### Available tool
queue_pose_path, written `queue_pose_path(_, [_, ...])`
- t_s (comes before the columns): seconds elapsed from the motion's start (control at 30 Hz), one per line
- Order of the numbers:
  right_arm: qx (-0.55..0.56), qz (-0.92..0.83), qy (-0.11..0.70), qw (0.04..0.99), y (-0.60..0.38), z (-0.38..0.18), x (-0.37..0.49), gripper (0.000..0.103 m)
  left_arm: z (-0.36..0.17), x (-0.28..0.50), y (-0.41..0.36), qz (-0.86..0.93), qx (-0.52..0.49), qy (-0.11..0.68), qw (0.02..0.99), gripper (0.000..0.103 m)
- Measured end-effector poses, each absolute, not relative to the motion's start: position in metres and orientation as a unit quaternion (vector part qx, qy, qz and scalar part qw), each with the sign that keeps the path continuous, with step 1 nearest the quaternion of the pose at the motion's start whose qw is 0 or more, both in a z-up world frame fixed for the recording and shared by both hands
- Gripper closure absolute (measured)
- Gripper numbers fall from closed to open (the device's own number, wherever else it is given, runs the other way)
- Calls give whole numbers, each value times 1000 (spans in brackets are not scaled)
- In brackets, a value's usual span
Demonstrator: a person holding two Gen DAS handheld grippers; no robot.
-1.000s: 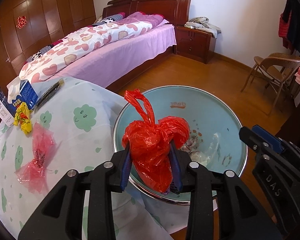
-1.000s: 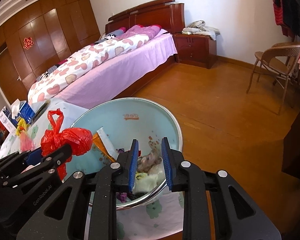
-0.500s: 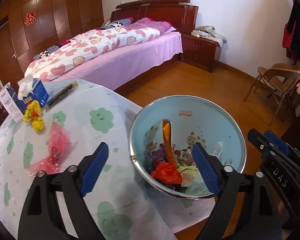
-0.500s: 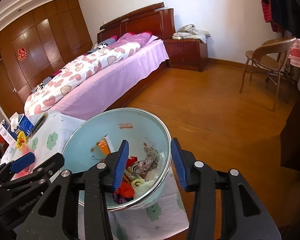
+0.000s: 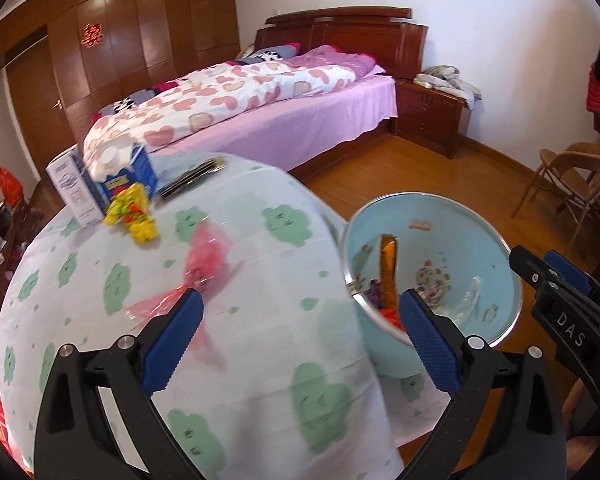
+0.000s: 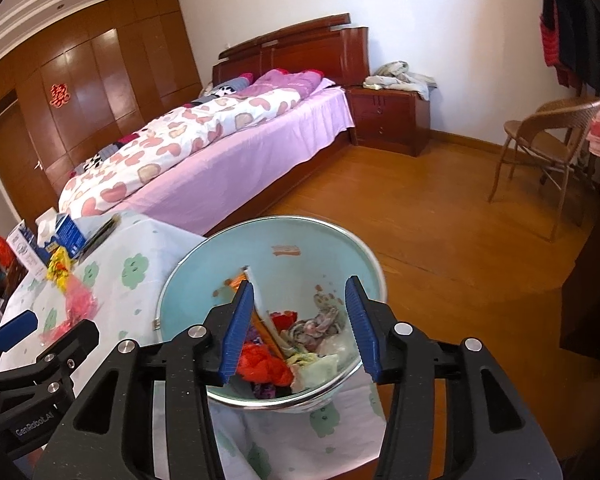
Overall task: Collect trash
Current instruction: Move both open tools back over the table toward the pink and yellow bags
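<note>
Tabletop basin [image 6: 352, 256] holding red bag [image 6: 264, 364], perhaps wrappers.

the left tool [image 5: 300, 330] has let the red bag [image 6: 265, 366] drop into the basin [image 6: 340, 246] (jaws opening wide, nothing between them); the right tool [image 6: 300, 328] is opening too.

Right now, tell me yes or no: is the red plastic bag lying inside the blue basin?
Yes, the red plastic bag lies crumpled among the other trash at the bottom of the blue basin.
</note>
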State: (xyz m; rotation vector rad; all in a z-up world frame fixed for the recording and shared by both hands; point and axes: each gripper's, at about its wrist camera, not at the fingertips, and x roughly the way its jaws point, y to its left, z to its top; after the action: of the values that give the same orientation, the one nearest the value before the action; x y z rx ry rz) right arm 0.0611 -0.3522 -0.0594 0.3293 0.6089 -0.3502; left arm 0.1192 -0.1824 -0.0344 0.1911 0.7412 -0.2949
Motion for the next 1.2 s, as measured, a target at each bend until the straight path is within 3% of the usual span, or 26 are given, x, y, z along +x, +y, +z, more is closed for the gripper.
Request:
queue_pose_path(0.1, [152, -168, 298, 927, -339, -58, 62, 41, -35, 117, -172, -141, 91, 361, 917, 7])
queue_pose_path(1.2, [101, -47, 346, 932, -192, -70, 114, 45, -78, 131, 59, 36, -21, 398, 916, 7])
